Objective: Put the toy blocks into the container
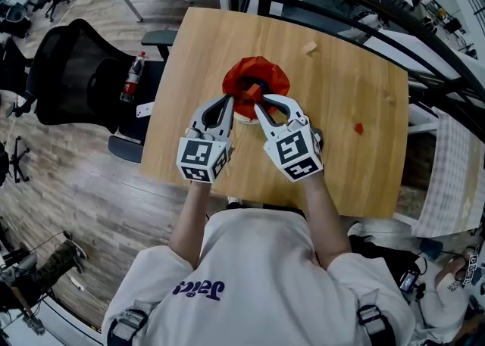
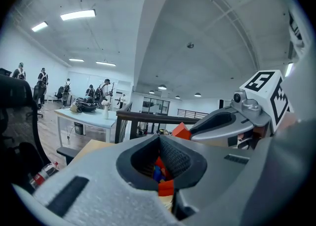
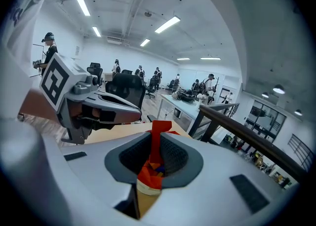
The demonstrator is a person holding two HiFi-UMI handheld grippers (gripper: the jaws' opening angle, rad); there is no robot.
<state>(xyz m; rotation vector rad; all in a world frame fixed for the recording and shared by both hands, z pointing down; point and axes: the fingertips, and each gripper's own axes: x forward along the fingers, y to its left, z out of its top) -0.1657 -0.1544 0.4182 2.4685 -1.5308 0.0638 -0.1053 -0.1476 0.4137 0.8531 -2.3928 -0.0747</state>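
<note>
A red container (image 1: 255,76) with a pale base stands at the middle of the wooden table (image 1: 356,72). My right gripper (image 1: 256,102) is shut on an orange-red toy block (image 1: 251,94) just over the container's near rim. In the right gripper view the block (image 3: 159,138) stands upright between the pads, above the container (image 3: 147,176). My left gripper (image 1: 229,100) is beside it at the container's left rim, jaws shut with nothing seen between them. In the left gripper view, blue and red blocks (image 2: 159,173) show inside the container, and the held block (image 2: 181,131) is at the right gripper's tip.
A small red piece (image 1: 359,128) lies on the table to the right, a beige piece (image 1: 308,48) at the back. A black office chair (image 1: 72,72) and a bottle (image 1: 133,76) are left of the table. A dark railing (image 1: 394,26) runs along the far right.
</note>
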